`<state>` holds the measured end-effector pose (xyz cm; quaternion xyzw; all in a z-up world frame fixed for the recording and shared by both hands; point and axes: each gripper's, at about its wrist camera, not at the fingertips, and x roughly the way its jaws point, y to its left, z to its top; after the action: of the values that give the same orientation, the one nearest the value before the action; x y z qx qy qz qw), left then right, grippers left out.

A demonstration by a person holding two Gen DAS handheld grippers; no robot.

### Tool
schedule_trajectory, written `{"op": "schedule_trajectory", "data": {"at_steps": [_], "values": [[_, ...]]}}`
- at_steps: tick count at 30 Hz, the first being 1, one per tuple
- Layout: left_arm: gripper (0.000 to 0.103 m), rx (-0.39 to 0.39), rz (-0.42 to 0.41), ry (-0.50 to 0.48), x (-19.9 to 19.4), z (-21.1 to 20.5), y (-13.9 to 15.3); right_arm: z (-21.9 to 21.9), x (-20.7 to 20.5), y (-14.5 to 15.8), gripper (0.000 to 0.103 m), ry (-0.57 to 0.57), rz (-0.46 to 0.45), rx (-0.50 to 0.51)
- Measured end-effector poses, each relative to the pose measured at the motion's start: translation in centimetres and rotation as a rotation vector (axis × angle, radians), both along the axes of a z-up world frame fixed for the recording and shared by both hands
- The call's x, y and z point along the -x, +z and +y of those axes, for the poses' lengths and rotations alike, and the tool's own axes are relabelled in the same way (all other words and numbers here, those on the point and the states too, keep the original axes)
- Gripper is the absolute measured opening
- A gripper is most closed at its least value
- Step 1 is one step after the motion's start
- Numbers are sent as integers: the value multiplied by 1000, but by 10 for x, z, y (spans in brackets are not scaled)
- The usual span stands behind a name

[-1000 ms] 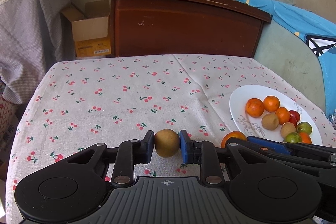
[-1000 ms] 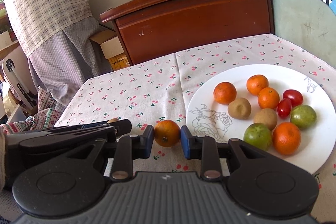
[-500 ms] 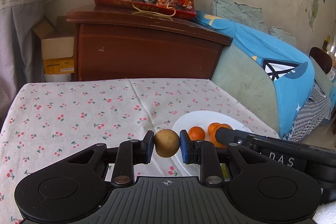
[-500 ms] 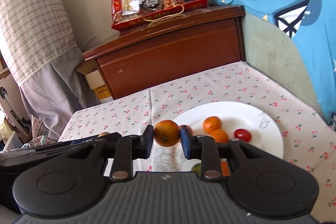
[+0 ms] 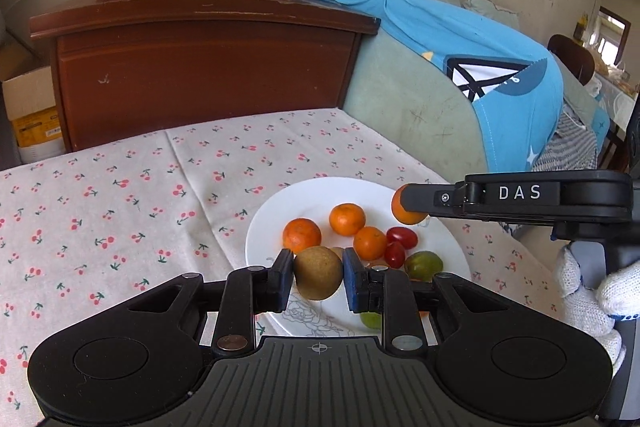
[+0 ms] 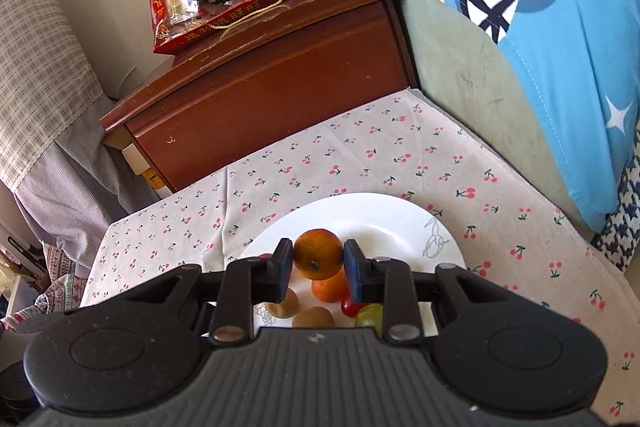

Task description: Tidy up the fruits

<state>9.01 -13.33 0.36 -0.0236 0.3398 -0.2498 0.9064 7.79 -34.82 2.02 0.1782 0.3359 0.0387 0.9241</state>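
I had both fruits over the white plate (image 5: 264,227): my left gripper (image 5: 318,279) clenched a brown kiwi-like fruit (image 5: 318,278) above its near side, my right gripper (image 6: 319,261) clamped an orange (image 6: 319,254) above its middle. I judged this the delivery step; next, lower each into a bare patch and release gently.

Black gripper (image 5: 318,279), blue pads, white glove (image 5: 592,291)

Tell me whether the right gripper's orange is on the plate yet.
Not yet. The orange is clamped in the right gripper, held above the plate.
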Motion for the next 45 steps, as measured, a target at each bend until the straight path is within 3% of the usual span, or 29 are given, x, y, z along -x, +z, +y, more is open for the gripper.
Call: {"op": "schedule_trajectory", "data": {"at_steps": [11,19,24,27,30,32,37,45], "values": [[24,36,80,25,-13,-3,-22,-12,-17,-16,28,-40,35,-19],[26,30,91,29,-15,-10,-23,-8,-19,-19,30,-37,44,-8],[50,6,80,36,-11,-14,-18,-3,-18,-15,34,-22,39,3],[67,3,87,50,-10,-13,-13,-3,-16,-13,47,-37,40,-1],[70,9,91,55,-9,-11,-10,-6,-12,-8,57,-58,35,-1],[81,-5,104,69,-9,-11,-8,-9,-9,-4,64,-71,33,-4],[84,-7,131,91,-5,-9,-5,-13,-2,3,77,-113,54,25],[92,-53,162,153,-1,-3,7,-9,10,15,85,-169,108,99]]}}
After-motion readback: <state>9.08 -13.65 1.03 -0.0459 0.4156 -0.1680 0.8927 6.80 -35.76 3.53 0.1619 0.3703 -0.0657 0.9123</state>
